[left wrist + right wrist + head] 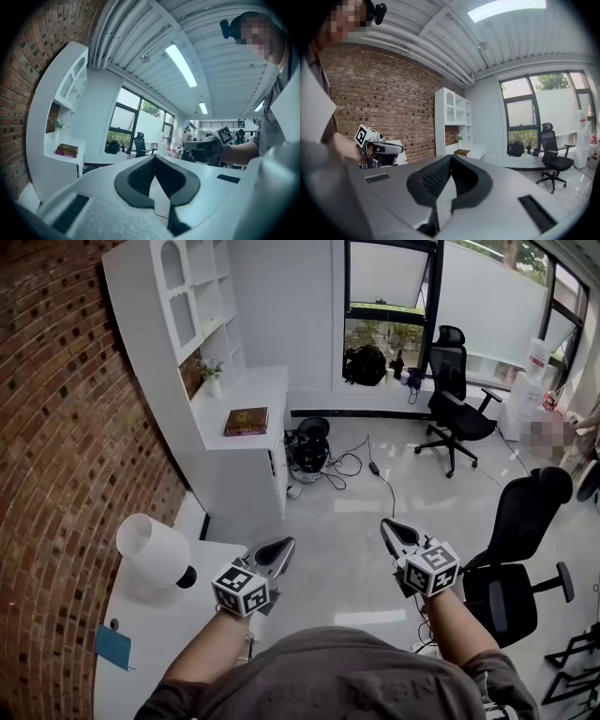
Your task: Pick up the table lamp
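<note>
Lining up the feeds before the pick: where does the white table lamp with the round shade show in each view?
Head view: white table lamp at lower left on the white table, left of the left gripper.
Left gripper view: not in it.
Right gripper view: a pale shape behind the left gripper may be it; cannot tell.
Shared landmark: brown book on the white desk, in all three.

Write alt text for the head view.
A person holds the left gripper and right gripper out ahead, both shut and empty. The table lamp, white shade, sits untouched on a white table left of the left gripper, beside a brick wall. Two black office chairs stand at right.
</note>
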A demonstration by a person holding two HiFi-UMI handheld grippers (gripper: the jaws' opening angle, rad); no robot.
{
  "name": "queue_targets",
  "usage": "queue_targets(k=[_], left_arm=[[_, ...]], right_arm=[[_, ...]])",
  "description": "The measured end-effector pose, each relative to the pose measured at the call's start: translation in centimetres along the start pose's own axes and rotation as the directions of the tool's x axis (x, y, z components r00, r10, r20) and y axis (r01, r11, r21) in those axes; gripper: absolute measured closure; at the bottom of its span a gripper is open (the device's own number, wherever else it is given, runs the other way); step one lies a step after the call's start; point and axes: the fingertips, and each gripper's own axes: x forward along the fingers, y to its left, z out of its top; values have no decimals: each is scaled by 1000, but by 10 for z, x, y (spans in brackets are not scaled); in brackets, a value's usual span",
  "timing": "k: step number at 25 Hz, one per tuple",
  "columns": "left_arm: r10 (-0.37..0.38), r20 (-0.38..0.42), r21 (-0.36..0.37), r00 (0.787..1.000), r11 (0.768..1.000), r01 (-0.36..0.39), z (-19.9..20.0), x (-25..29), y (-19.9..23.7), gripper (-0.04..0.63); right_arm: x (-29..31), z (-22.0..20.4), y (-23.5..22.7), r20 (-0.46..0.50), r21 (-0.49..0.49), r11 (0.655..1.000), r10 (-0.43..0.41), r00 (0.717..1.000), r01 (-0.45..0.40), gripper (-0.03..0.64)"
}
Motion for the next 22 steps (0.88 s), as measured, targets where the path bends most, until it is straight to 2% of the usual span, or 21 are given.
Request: queue_targets(k=[4,9,10,11,12,14,18,22], left_arm=[[-1,7,2,1000,1000,1,3,3,-5,591],[5,50,-37,999,999,-3,6,5,-8,589],[5,51,-44,999,999,-3,5,6,-9,544],[10,50,-48,999,999,-7,4,7,-9,456],[22,49,-47,999,999,-19,2,6,-9,420],[62,51,-44,997,997,-60,-4,2,-4,388],[154,55,-58,987,987,-151,-21,-22,8,377],[276,59,-59,960,960,-272,-38,-59,30,376]], right_arm=[[-3,2,-5,-8,-11,1000,8,1000,-8,623],[-4,-1,-12,-18,-15,1000,24,1000,-24,623],[-4,-1,-13,-19,-14,999,28,999,-29,623],[-4,0,-14,-20,-14,999,34,999,-34,623],[-2,0,-14,-22,-15,999,41,999,-41,623],[5,2,-10,-27,-23,998,65,998,-65,623],[32,4,9,-43,-54,987,147,988,-149,623],[69,5,40,-60,-82,965,245,968,-249,623]])
